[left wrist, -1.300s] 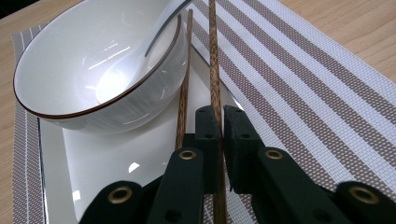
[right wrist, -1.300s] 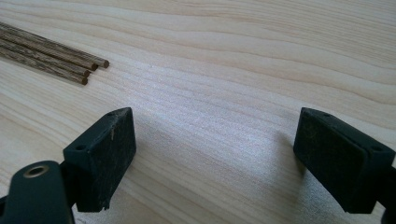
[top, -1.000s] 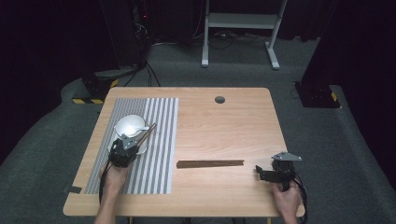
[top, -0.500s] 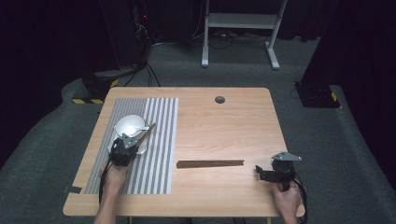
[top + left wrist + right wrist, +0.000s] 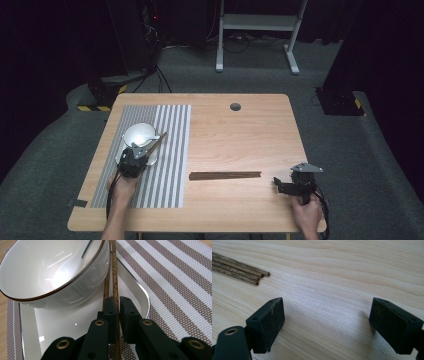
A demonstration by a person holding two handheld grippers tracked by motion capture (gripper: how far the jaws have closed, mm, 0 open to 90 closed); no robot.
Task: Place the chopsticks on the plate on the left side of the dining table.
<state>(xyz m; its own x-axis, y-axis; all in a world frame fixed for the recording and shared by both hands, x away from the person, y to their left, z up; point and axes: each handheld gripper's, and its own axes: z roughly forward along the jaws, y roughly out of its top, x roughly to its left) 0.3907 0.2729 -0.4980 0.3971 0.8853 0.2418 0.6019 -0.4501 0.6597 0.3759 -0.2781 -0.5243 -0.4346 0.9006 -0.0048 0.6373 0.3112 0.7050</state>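
Observation:
A white bowl (image 5: 139,134) (image 5: 50,267) with a thin brown rim sits on a white plate (image 5: 82,315) on the striped placemat (image 5: 170,150) (image 5: 175,277). My left gripper (image 5: 141,153) (image 5: 118,302) is shut on a pair of brown wooden chopsticks (image 5: 156,142) (image 5: 113,277), which run along the bowl's right side over the plate. A bundle of loose chopsticks (image 5: 225,175) (image 5: 237,271) lies flat on the bare wood at the table's middle front. My right gripper (image 5: 276,184) (image 5: 327,325) rests on the table to their right, open, with nothing between its pads.
The wooden table (image 5: 250,135) has a round cable hole (image 5: 235,106) near its far edge. A small dark patch (image 5: 78,203) lies at the front left corner. Beyond the table stand a white desk frame (image 5: 260,30) and dark equipment on carpet.

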